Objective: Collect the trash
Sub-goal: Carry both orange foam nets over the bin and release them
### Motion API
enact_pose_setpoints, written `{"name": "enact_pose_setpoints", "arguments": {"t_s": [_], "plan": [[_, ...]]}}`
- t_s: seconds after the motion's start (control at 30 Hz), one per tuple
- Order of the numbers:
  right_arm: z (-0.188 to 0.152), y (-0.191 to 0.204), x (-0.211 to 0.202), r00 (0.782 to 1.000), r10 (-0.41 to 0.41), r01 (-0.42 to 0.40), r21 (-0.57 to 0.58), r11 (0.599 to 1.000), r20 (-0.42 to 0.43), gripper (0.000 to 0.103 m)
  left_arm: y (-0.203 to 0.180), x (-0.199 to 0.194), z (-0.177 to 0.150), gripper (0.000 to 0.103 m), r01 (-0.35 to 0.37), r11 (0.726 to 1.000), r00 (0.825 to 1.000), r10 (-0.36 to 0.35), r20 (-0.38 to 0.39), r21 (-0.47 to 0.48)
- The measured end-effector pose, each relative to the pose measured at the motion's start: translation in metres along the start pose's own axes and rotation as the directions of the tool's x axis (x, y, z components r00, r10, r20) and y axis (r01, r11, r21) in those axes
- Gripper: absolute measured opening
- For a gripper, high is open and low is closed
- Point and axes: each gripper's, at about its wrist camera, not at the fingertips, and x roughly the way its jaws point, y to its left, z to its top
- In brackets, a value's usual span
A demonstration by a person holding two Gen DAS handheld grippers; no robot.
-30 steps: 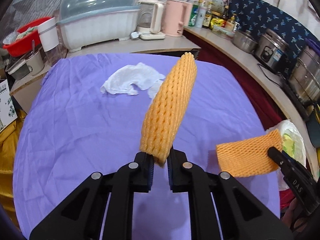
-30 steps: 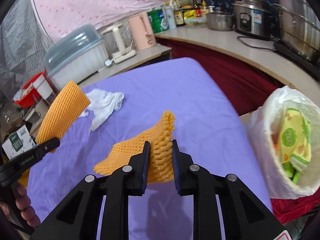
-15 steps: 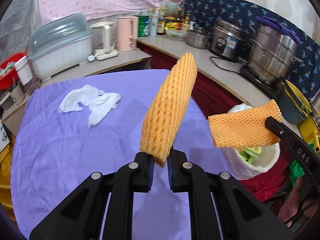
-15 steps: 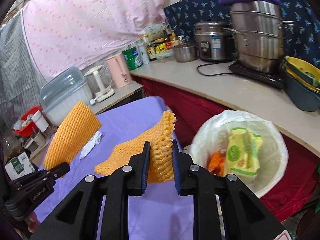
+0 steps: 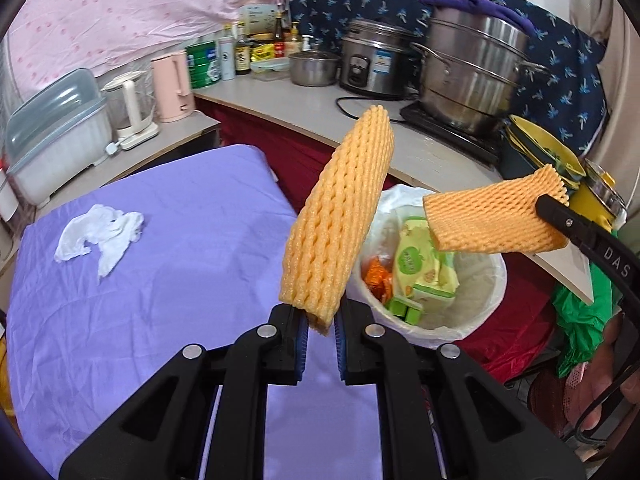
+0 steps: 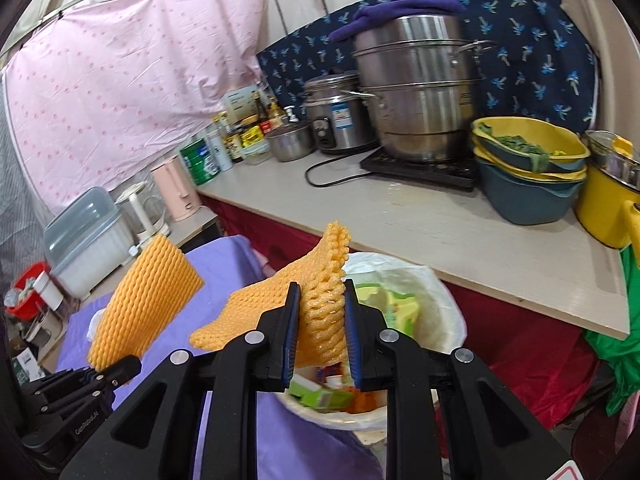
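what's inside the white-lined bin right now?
The bin holds a green-and-yellow wipes-style packet, an orange wrapper and small green boxes. Anything under them is covered; the foam nets hide part of the opening in both views.

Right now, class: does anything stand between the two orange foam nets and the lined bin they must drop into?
Nothing visible does. The left gripper holds one foam net, the right gripper holds the other foam net, and the bin below is open-topped.

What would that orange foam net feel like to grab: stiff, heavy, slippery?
Probably very light: the foam net stands up from the left gripper, pinched only at its end. Likely squashy, since it narrows between the pads. Its open mesh should grip well, so slipping seems unlikely.
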Motion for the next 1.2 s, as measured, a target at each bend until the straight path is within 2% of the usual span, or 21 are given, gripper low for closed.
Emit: {"name": "enact_pose_setpoints", "arguments": {"t_s": [0.33, 0.63, 0.73, 0.77, 0.8, 0.87, 1.07, 1.13, 1.2], "plan": [[0.001, -0.055, 0.001, 0.997, -0.079, 0.079, 0.049, 0.996, 0.002, 0.020, -0.048, 0.041, 0.002, 0.011, 0.055, 0.997, 0.996, -0.051, -0.073, 0.061], [-0.006, -0.079, 0.010, 0.990, -0.138, 0.139, 0.059, 0.989, -0.027, 0.020, -0.081, 0.094, 0.005, 0.014, 0.084, 0.992, 0.988, -0.070, -0.141, 0.096], [-0.010, -0.082, 0.016, 0.987, -0.155, 0.157, 0.055, 0.986, -0.041, 0.020, -0.082, 0.108, 0.006, 0.021, 0.079, 0.993, 0.985, -0.063, -0.158, 0.093], [-0.011, -0.082, 0.018, 0.986, -0.159, 0.161, 0.053, 0.985, -0.045, 0.020, -0.081, 0.112, 0.006, 0.027, 0.077, 0.993, 0.984, -0.061, -0.165, 0.092], [-0.012, -0.082, 0.021, 0.985, -0.165, 0.168, 0.049, 0.985, -0.049, 0.020, -0.080, 0.116, 0.006, 0.038, 0.069, 0.994, 0.984, -0.053, -0.169, 0.089], [-0.014, -0.081, 0.025, 0.983, -0.174, 0.176, 0.040, 0.984, -0.057, 0.020, -0.076, 0.119, 0.006, 0.046, 0.048, 0.996, 0.987, -0.035, -0.159, 0.080], [-0.024, -0.070, 0.042, 0.978, -0.184, 0.184, -0.015, 0.983, -0.097, 0.021, -0.047, 0.113, 0.010, 0.047, 0.028, 1.000, 0.990, -0.028, -0.139, -0.001], [-0.029, -0.063, 0.051, 0.974, -0.192, 0.188, -0.045, 0.981, -0.117, 0.021, -0.036, 0.106, 0.010, 0.050, 0.014, 1.000, 0.993, -0.017, -0.120, -0.025], [-0.034, -0.059, 0.059, 0.972, -0.190, 0.183, -0.057, 0.981, -0.139, 0.022, -0.026, 0.098, 0.010, 0.058, -0.005, 0.999, 0.995, 0.000, -0.099, -0.043]]}}
